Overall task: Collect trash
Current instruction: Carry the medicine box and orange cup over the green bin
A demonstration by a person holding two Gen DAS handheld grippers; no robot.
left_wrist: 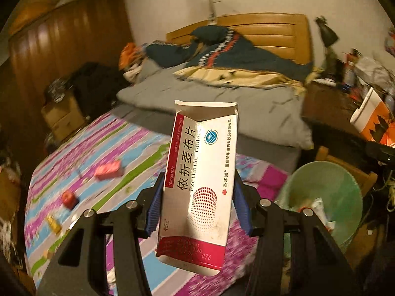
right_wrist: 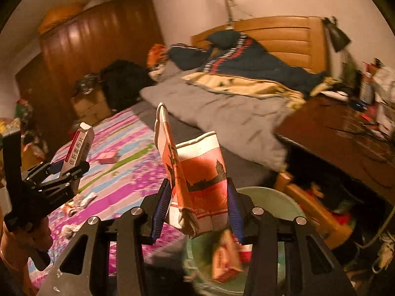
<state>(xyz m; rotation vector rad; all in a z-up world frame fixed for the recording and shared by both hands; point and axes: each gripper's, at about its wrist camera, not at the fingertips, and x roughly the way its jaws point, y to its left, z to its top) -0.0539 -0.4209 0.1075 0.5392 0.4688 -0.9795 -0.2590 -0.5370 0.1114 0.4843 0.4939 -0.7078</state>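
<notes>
The left gripper [left_wrist: 198,206] is clamped on a white and red medicine box [left_wrist: 200,185], its blue pads pressing both sides; the box stands upright at the centre of the left wrist view, its top flap open. The right gripper [right_wrist: 197,208] grips a crumpled red and white carton [right_wrist: 197,180] at the centre of its own view. A green bin [left_wrist: 328,197] sits at lower right, beside the bed, with scraps inside. On the striped bedsheet [left_wrist: 103,153] at left lie a pink box [left_wrist: 109,170] and a small red thing [left_wrist: 68,197].
</notes>
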